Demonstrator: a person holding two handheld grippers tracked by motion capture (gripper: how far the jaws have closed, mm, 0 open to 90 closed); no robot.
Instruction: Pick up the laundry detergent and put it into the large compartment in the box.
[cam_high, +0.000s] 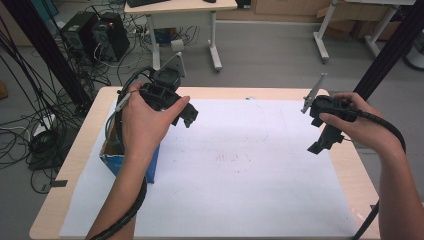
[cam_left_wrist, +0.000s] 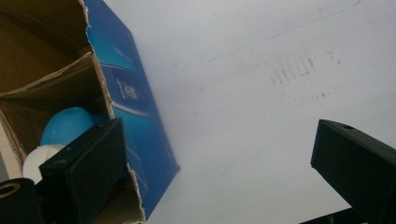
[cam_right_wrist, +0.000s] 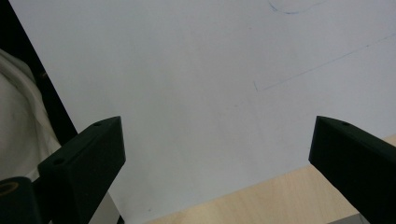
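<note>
Box (cam_high: 116, 159) sits at the left edge of the worktop (cam_high: 210, 92), on the white paper sheet (cam_high: 240, 170). It's a blue printed carton, top torn open — ragged cardboard edges, brown inside, flaps folded inward. The left hand-held gripper (cam_high: 186, 114) hovers just above and to the right of the box, jaws spread wide, nothing between them. In the left gripper view one jaw hangs over the box opening, the other out over bare paper.

Inside the box (cam_left_wrist: 116, 93): a blue ball (cam_left_wrist: 65, 125) and a white rounded piece (cam_left_wrist: 39, 158) just beside it, both low against the near wall. Both look smooth and round, probably light plastic — my guess is they're slick and will roll or squirt out of flat pads.

Handling call: take the ball across its widest part, pads square, and close gently. The box itself looks light and thin-walled; the walls will flex, and it may slide on the paper if a jaw drags the torn rim. Come straight down, clear of the flaps.

The right hand-held gripper (cam_high: 320, 140) is well to the right of the box, near the far edge of the sheet, jaws also wide apart and empty, pointed down at paper and bare wood.
</note>
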